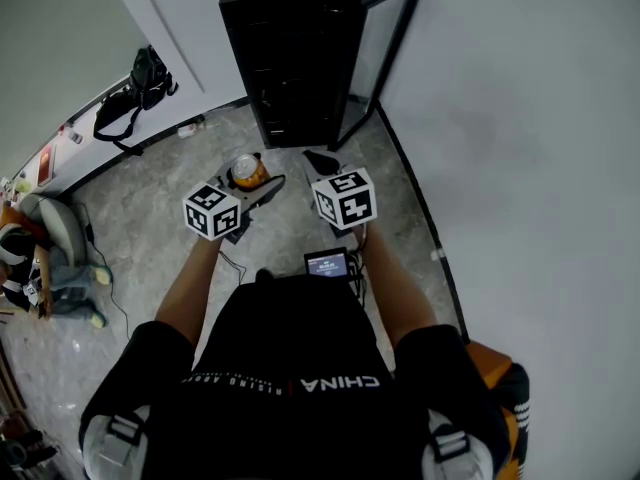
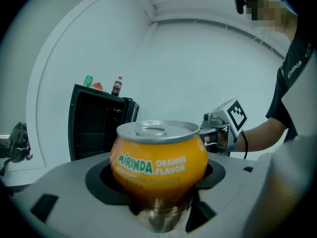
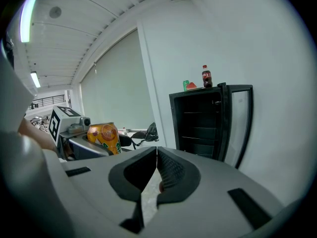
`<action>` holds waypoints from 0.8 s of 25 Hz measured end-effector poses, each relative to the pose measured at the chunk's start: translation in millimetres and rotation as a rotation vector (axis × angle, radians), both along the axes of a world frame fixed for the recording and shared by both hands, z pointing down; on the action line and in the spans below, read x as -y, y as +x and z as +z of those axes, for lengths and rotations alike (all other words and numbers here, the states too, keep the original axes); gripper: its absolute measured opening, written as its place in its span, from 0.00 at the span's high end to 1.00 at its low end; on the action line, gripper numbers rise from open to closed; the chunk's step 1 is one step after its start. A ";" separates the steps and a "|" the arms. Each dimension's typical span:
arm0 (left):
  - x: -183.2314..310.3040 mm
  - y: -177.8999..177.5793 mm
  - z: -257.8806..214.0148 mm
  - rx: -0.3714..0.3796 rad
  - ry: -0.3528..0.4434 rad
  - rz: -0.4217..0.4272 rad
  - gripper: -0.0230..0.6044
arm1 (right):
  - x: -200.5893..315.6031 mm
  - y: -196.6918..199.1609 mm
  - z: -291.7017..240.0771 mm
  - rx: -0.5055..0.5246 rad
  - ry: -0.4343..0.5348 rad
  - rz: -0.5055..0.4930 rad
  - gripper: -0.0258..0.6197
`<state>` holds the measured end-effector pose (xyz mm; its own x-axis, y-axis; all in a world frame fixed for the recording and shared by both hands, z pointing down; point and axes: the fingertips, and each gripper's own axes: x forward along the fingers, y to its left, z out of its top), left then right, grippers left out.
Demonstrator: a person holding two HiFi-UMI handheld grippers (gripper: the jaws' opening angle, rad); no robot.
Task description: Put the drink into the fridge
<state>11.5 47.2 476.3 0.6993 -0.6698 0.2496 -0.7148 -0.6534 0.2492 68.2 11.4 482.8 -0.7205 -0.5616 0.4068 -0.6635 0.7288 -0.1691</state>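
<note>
An orange Mirinda can stands upright between the jaws of my left gripper, which is shut on it. In the head view the can shows in front of the black fridge. The fridge's glass door hangs open to the right and dark shelves show inside. My right gripper is shut with nothing in it, its pads touching. It hovers beside the left one, level with it. In the right gripper view the can sits at the left and the fridge is straight ahead.
A cola bottle and a green can stand on the fridge top. A black bag lies by the left wall. A white wall runs along the right. An orange and black bag sits behind me at the right.
</note>
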 end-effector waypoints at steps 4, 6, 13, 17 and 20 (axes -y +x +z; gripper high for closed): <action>0.3 18.5 0.1 0.002 0.007 -0.031 0.41 | 3.8 21.2 4.0 0.019 -0.009 -0.014 0.94; -1.2 26.8 2.1 -0.003 0.006 -0.040 0.41 | 3.1 30.4 7.7 0.023 -0.019 -0.014 0.94; -2.4 32.2 19.6 0.026 -0.025 -0.037 0.41 | 4.3 33.5 28.9 0.031 -0.065 -0.009 0.94; 12.5 25.2 27.5 0.005 -0.039 -0.028 0.41 | 18.9 33.0 37.9 0.031 -0.085 0.019 0.94; 36.5 14.0 37.9 -0.006 -0.049 -0.022 0.41 | 40.2 27.3 47.8 0.022 -0.099 0.040 0.94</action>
